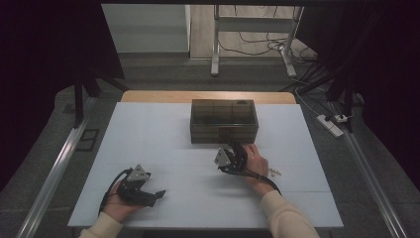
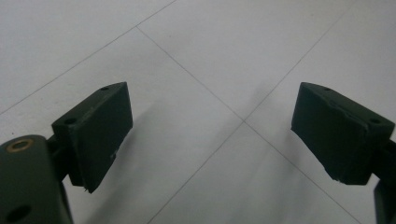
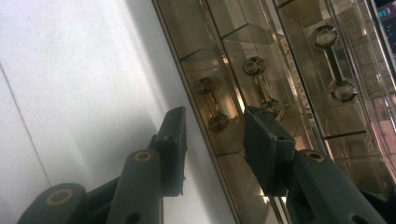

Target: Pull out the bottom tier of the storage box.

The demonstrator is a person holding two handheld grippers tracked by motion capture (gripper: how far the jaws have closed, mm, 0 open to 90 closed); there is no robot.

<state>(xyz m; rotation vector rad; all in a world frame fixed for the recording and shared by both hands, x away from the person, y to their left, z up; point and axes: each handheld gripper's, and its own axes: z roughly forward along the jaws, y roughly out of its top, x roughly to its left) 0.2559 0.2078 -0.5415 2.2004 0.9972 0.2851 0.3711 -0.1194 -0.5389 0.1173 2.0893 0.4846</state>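
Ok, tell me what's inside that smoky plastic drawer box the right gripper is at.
Through the tinted drawer box, inner dividers show, and its front carries drawer handles. The smoky plastic is too dark to tell any contents. The right gripper straddles the lowest handle.

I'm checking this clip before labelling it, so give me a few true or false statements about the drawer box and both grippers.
1. The right gripper is at the front of the drawer box. True.
2. The left gripper holds a drawer handle. False: its fingers are wide apart over bare table.
3. A drawer handle lies between the right gripper's fingers. True, though the fingers do not yet press on it.
4. The box sits at the table's near left corner. False: it sits towards the far edge, near the middle.
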